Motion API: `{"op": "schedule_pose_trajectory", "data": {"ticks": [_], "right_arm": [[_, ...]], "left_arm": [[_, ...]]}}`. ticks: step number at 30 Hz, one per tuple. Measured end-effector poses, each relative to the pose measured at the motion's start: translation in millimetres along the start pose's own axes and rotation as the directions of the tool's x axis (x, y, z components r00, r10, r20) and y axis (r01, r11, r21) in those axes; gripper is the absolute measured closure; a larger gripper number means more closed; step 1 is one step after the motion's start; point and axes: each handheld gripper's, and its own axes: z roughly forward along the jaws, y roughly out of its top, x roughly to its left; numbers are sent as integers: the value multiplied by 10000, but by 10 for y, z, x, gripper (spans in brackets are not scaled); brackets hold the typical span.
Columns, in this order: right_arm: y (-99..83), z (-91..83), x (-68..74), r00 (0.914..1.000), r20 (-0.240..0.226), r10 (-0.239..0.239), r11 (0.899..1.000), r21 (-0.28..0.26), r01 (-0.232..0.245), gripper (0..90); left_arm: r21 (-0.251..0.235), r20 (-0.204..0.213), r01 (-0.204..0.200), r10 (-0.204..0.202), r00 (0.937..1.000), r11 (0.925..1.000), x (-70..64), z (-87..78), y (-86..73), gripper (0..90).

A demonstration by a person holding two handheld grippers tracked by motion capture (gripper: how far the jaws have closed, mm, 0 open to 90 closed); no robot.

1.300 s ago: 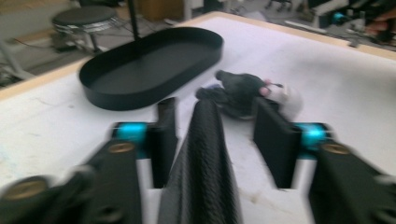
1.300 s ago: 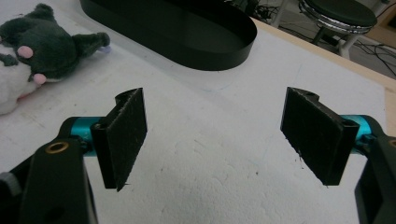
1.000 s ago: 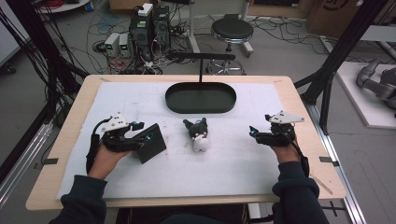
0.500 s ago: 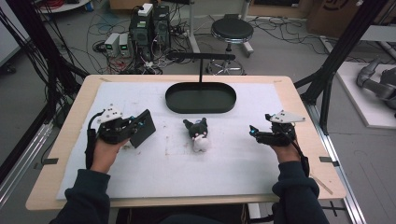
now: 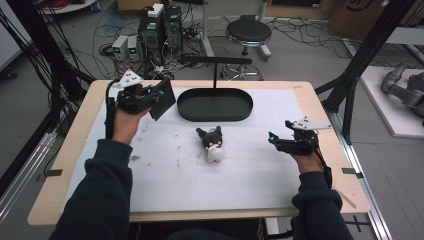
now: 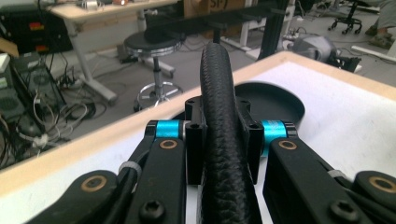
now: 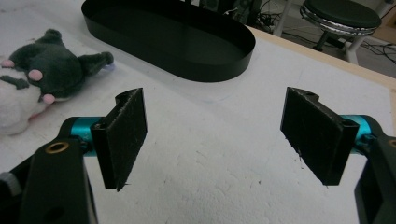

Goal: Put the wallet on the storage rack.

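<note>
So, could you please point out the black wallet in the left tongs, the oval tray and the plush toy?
black wallet [image 5: 162, 98], high view, its flat face.
oval tray [image 5: 248, 106], high view, its right rim.
plush toy [image 5: 212, 138], high view, its dark head.

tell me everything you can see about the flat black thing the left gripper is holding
The black pouch is a flat, roughly square piece with a pebbled, leather-like surface. The left gripper is shut on it, holding it off the table near the back left, tilted with one corner pointing down. In the left gripper view it shows edge-on as a thick rounded black rim rising between the jaws. It hangs just left of the black oval tray without touching it. Only the gripper touches it.
</note>
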Motion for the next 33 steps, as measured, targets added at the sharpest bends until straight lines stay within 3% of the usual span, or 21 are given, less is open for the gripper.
{"op": "schedule_pose_trajectory", "data": {"ticks": [4, 7, 13, 17, 26, 33], "right_arm": [[1, -10, -14, 10000, 10, -34, 10000, -57, 34, 231], [3, -15, -18, 10000, -5, -9, 10000, -78, 9, 232], [1, -16, -22, 10000, -31, 17, 10000, -75, -17, 232], [-1, -5, -30, 10000, -31, -15, 10000, -64, 15, 232], [-2, -6, -28, 10000, -69, 46, 10000, -81, -47, 232], [-6, -24, -33, 9997, -136, 198, 9997, -126, -200, 232]], "left_arm": [[-104, 563, -251, 257, 9981, 9996, 3, 242, 98, 770], [-305, 533, -567, 583, 9969, 9979, -12, 400, 118, 770], [-223, 456, -691, 701, 9965, 9974, -32, 660, 52, 769], [-250, 288, -754, 762, 9967, 9968, -52, 817, -17, 769], [274, -188, -1049, 1055, 9942, 9941, -37, 1207, -180, 768], [264, -762, -785, 803, 9938, 9966, 61, 1440, -295, 769]]}}
